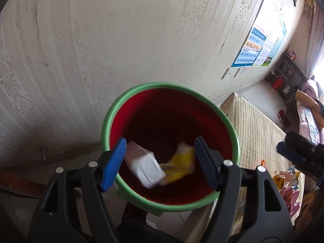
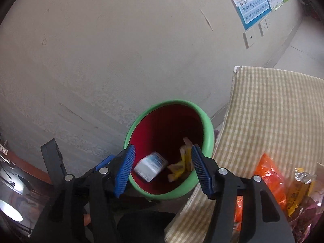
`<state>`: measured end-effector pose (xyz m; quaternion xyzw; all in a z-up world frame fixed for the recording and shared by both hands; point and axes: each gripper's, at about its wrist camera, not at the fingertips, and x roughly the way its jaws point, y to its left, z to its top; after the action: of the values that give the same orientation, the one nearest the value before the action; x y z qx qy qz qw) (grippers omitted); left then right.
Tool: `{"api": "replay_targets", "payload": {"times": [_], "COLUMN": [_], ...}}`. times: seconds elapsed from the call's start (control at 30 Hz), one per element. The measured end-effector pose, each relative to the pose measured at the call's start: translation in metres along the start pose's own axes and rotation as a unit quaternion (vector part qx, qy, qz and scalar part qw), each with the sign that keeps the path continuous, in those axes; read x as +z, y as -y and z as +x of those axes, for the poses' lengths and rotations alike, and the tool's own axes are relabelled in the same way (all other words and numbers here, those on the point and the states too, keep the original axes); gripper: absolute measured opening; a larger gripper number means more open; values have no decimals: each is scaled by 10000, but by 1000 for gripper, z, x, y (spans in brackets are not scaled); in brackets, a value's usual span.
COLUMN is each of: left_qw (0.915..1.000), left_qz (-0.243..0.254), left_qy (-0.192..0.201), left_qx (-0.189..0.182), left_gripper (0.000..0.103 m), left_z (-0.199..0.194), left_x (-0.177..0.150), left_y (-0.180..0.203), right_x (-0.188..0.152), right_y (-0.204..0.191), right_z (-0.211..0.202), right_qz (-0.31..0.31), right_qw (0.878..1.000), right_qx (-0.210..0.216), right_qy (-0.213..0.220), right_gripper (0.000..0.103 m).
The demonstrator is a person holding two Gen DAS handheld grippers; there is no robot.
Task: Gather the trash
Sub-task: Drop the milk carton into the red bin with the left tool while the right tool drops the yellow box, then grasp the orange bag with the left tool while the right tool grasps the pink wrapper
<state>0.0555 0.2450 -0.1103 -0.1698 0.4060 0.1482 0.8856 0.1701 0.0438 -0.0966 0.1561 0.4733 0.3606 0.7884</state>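
A red bin with a green rim (image 1: pixel 129 95) stands by the wall; it also shows in the right wrist view (image 2: pixel 208 125). Inside it, blurred, are a white carton (image 1: pixel 145 164) (image 2: pixel 150 167) and a yellow wrapper (image 1: pixel 180 166) (image 2: pixel 182 166). My left gripper (image 1: pixel 160 164) is open and empty above the bin's mouth. My right gripper (image 2: pixel 162 170) is open and empty, also above the bin; it shows at the right edge of the left wrist view (image 1: pixel 291 151).
A checked cloth covers a table (image 2: pixel 273 111) (image 1: pixel 257 133) right of the bin. Several snack wrappers lie on it: an orange bag (image 2: pixel 269 180), a yellow packet (image 2: pixel 299 190) and more (image 1: pixel 287 184). A wall with a poster (image 1: pixel 261 44) is behind.
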Motion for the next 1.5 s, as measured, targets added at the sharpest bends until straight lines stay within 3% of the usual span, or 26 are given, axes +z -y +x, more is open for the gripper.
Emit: {"api": "replay_targets", "payload": {"times": [0.27,0.47,0.63,0.83,0.97,1.1,1.2,1.37,1.43,1.5], "left_qw": [9961,9806,9723,9620,9654,9633,9610,9596,9576,9546], "left_qz": [524,1399,1849,2155,1870,1758,1908,1856,1807,1726], "left_qy": [50,-244,-513,-1266,-1459,-1567,-1554,-1649,-1777,-1917], "left_qx": [-709,-1354,-1333,-1097,-1080,-1284,-1260,-1320,-1369,-1493], "left_gripper": [76,81,81,81,80,59,58,66,80,82], "left_z": [-23,-25,3,39,42,36,32,38,44,48], "left_x": [-17,-51,-56,-72,-85,-90,-94,-94,-93,-93], "left_y": [54,125,163,179,168,166,172,176,175,175], "right_x": [-26,-68,-104,-131,-134,-138,-141,-146,-148,-150], "right_y": [17,38,66,96,105,108,105,101,100,100], "right_z": [-96,-149,-175,-198,-202,-199,-192,-178,-173,-169], "right_qz": [-292,-225,-20,394,496,475,368,239,203,188], "right_qw": [9949,9893,9851,9831,9815,9820,9840,9853,9850,9854], "right_qx": [-788,-1250,-1578,-1633,-1689,-1712,-1671,-1675,-1705,-1693], "right_qy": [555,718,687,725,753,643,488,244,149,66], "right_gripper": [58,58,59,59,59,59,59,59,59,59]}}
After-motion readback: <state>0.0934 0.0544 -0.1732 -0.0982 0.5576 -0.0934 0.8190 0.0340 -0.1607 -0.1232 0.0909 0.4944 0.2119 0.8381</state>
